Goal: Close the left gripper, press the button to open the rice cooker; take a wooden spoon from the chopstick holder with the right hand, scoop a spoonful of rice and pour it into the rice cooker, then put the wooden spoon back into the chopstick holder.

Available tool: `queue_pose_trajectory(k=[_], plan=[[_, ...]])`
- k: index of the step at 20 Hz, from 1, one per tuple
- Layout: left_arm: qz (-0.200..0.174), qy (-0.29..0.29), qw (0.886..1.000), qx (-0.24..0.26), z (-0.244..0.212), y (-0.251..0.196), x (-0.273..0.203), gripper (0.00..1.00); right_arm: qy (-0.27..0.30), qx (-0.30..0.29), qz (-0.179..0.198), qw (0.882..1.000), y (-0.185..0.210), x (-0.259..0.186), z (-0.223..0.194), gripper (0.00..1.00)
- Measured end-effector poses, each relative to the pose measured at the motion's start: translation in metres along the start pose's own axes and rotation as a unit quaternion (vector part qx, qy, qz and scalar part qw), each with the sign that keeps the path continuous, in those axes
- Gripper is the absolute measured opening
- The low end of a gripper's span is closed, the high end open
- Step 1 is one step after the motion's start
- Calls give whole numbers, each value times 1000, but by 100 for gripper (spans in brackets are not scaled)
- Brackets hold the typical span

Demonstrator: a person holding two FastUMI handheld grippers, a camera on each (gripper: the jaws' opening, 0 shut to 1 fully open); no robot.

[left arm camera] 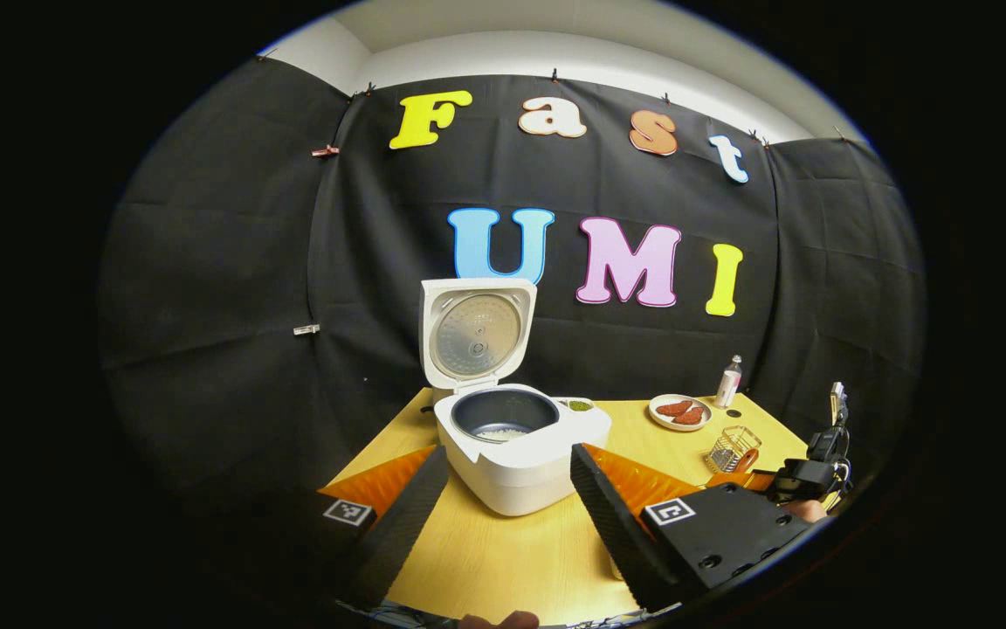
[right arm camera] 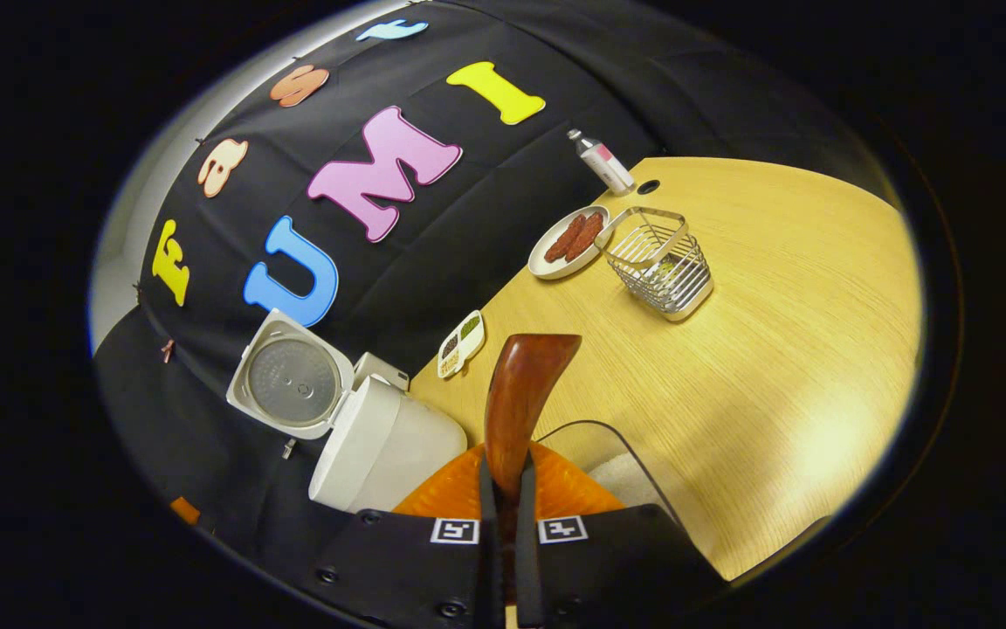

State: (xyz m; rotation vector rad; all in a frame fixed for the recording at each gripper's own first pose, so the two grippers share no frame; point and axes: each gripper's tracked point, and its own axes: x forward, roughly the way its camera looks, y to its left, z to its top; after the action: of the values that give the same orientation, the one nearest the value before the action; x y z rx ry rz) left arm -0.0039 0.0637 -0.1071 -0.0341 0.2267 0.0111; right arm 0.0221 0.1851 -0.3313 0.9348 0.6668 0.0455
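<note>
Staged recording booth, not real kitchen: black cloth wall (left arm camera: 223, 288) clipped up around wooden bench (right arm camera: 756, 349), white room wall above cloth. Kitchen props laid out: open rice cooker (left arm camera: 516, 445), plate of sausages (right arm camera: 568, 242), wire chopstick holder (right arm camera: 660, 260), small bottle (right arm camera: 603, 163), seasoning tray (right arm camera: 461, 343).

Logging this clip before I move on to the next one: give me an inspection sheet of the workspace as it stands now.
Surface: wooden table, bare around the items.
Job's things: rice cooker open, lid upright, some white rice in the inner pot. Wooden spoon gripped by its handle in the right claw. Wire chopstick holder stands without the spoon. Clear rice container under the spoon.
Clutter: plate of sausages, bottle, small divided dish.
Grippers: left claw open, short of the cooker.
Cables: nothing seen.
Surroundings: black cloth wall.
</note>
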Motion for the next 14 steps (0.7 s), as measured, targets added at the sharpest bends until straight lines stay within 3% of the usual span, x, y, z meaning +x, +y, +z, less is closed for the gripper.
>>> queue_pose_trajectory(k=[7, 14], plan=[[-1, -5, 1000, -3, 1, -1, -6, 97, -12, 66, 23, 997, 48, -29, 36, 10], [-3, -3, 1000, -21, -9, 6, -7, 97, -44, 22, 78, 996, 172, -17, 87, 10]])
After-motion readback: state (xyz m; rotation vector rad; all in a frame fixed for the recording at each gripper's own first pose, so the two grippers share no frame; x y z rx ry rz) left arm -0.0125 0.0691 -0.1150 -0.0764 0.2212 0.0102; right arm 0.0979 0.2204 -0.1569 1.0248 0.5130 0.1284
